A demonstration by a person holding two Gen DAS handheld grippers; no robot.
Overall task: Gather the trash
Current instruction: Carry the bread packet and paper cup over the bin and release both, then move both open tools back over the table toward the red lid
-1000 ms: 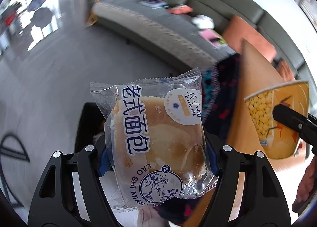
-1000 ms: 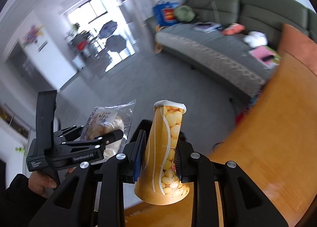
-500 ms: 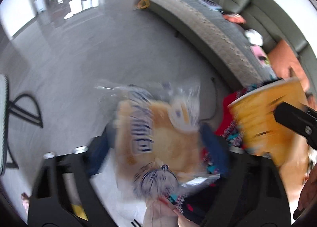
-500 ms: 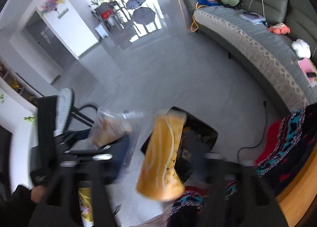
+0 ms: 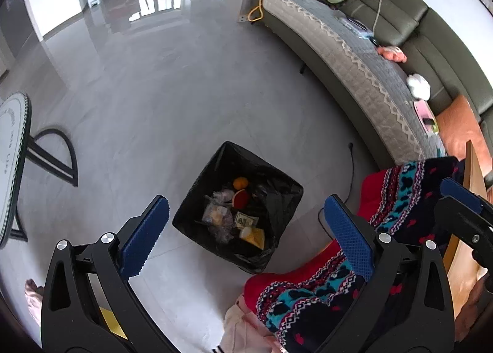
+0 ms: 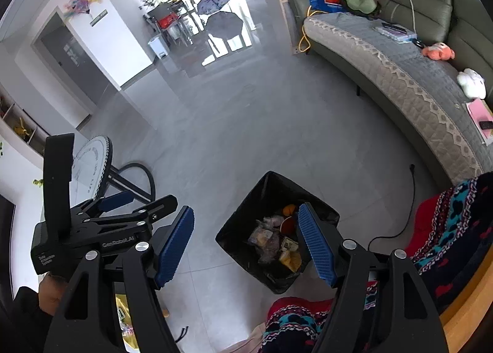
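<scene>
A black-lined trash bin [image 5: 279,185] stands on the grey floor below both grippers, and also shows in the right wrist view [image 6: 238,226]. Inside lie the bread packet [image 5: 214,214], the yellow snack bag [image 5: 255,236], an orange [image 5: 240,182] and other wrappers. My left gripper [image 5: 246,229] is open and empty above the bin. My right gripper [image 6: 246,239] is open and empty above the bin too. The left gripper [image 6: 92,223] shows at the left of the right wrist view.
A long grey-covered sofa [image 5: 354,54] runs along the right. A red, blue and black patterned blanket [image 5: 385,229] drapes by the wooden table edge [image 5: 471,199]. A round side table [image 5: 12,162] stands on the left. A black cable [image 5: 351,174] lies on the floor.
Both grippers swung from the table to above the bin and opened. The bread packet and the yellow snack bag dropped out and now lie inside the bin.
</scene>
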